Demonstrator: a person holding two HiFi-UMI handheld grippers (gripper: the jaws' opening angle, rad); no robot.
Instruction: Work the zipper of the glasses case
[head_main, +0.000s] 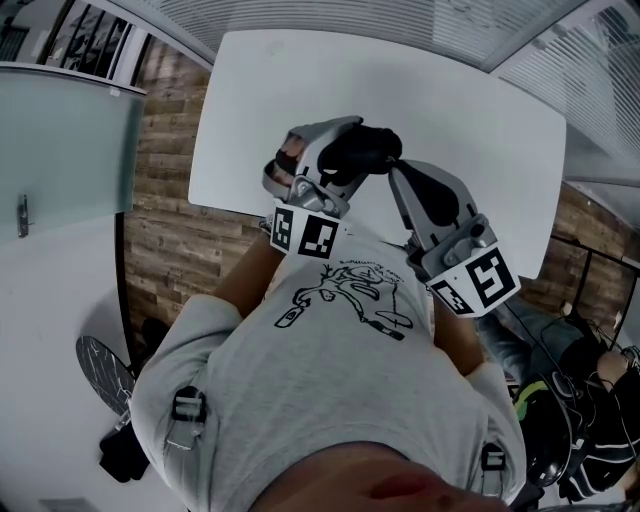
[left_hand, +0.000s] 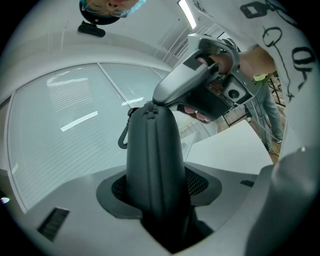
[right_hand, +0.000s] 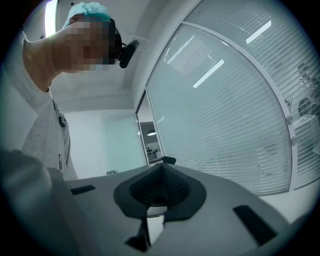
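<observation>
While left gripper clamps glasses case, table edge beneath.

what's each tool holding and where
Left tool clamps the glasses case around its body; right tool pinches a small tab, likely the zipper pull, at its far end.

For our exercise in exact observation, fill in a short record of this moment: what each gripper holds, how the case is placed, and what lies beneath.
Left gripper: shut on the glasses case, which stands up between its jaws
Right gripper: jaws together on a small dark tab at the case's far end, probably the zipper pull
Case: dark, held in the air, not resting on anything
Clip: hangs at the case's side near its far end
Table: white, below both grippers
</observation>
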